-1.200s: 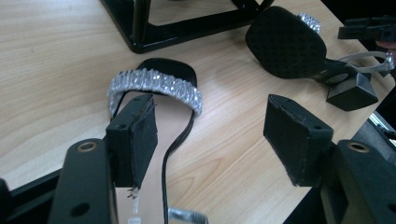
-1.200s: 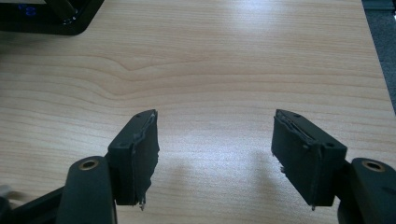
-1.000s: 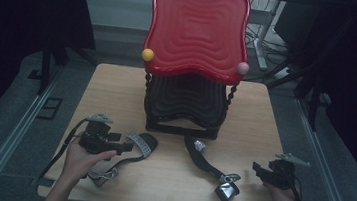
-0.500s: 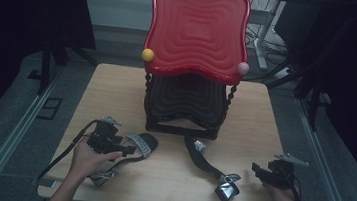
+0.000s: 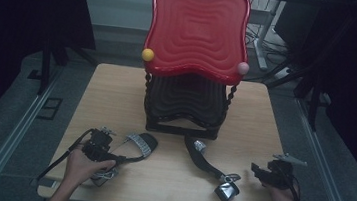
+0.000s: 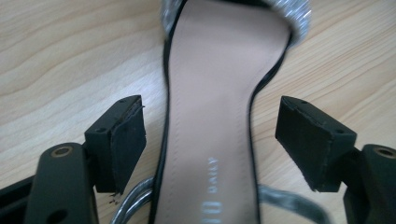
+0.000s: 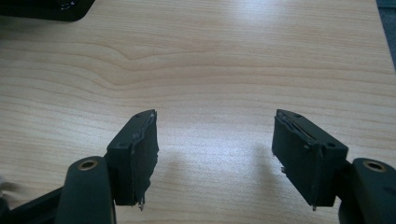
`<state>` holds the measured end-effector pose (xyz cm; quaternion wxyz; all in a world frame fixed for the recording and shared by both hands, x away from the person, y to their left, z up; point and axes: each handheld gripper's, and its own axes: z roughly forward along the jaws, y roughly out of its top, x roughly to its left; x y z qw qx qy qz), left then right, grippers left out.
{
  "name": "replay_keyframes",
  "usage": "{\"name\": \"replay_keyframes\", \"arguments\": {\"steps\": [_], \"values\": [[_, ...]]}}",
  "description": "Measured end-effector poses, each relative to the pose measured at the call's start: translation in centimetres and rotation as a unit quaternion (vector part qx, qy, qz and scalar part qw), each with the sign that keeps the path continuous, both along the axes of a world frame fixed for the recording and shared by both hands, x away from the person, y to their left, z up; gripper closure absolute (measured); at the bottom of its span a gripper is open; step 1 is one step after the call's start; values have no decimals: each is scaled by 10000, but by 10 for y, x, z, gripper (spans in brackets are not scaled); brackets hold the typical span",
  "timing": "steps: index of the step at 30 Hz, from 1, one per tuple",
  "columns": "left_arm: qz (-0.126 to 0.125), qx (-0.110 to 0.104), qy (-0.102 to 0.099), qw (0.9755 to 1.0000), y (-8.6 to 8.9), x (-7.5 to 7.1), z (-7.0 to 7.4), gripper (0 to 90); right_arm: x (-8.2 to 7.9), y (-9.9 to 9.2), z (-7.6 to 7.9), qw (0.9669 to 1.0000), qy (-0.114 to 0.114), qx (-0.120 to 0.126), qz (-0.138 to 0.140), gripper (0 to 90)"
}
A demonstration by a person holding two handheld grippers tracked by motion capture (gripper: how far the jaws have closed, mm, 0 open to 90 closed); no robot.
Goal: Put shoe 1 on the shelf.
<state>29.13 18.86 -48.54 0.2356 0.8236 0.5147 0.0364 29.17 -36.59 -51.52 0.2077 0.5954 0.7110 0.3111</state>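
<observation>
High view: a wooden tabletop [image 5: 117, 94] carries a two-tier stand at its far middle, made up of a red wavy-ribbed tray [image 5: 197, 32] above and a black tray [image 5: 184, 103] beneath, joined by twisted posts. A yellow ball [image 5: 147, 54] and a pink ball [image 5: 242, 68] sit at the red tray's front corners.

Left sandal [image 5: 134, 146]: it lies flat on the tabletop at the near left, sole down, its glittering silver toe strap [image 5: 140, 143] pointing toward the stand. The left gripper [image 5: 113, 149], held in the person's left hand [image 5: 84, 163], sits low over the sandal's heel end. In the left gripper view the beige insole [image 6: 219, 93] runs up between the two black jaws, with a clear strip of wood showing on either side of it; the pads do not press on the shoe. The jaws have just been opening and now stand wide, with the sandal between them but not gripped. A silver ankle strap [image 6: 280, 203] curves across the bottom of that view.

Right sandal [image 5: 209, 166]: it lies on its side at the near middle-right, well apart from the left one, with its block heel [image 5: 226, 192] toward the table's near edge.

Right gripper [image 5: 258, 171]: held in the right hand [image 5: 284, 197] near the right front corner, just beside the right sandal's heel but not touching it. In the right gripper view its jaws stand wide apart over bare wood, with nothing between them.
</observation>
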Motion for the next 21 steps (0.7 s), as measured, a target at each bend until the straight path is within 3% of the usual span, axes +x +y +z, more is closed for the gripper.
{"name": "replay_keyframes", "arguments": {"steps": [10,16,17,21], "values": [[-69,551,141,9984,-11,2,-16,241,0,-2,1,10000,-41,-5,-47,318],[8,614,242,9978,-11,2,-25,313,0,-3,1,10000,-47,-10,-47,319],[59,518,229,9984,-11,1,-25,320,0,-3,0,10000,-47,-7,-50,318],[-66,514,240,9984,-12,0,-23,389,0,-3,0,10000,-44,-4,-66,318]]}}
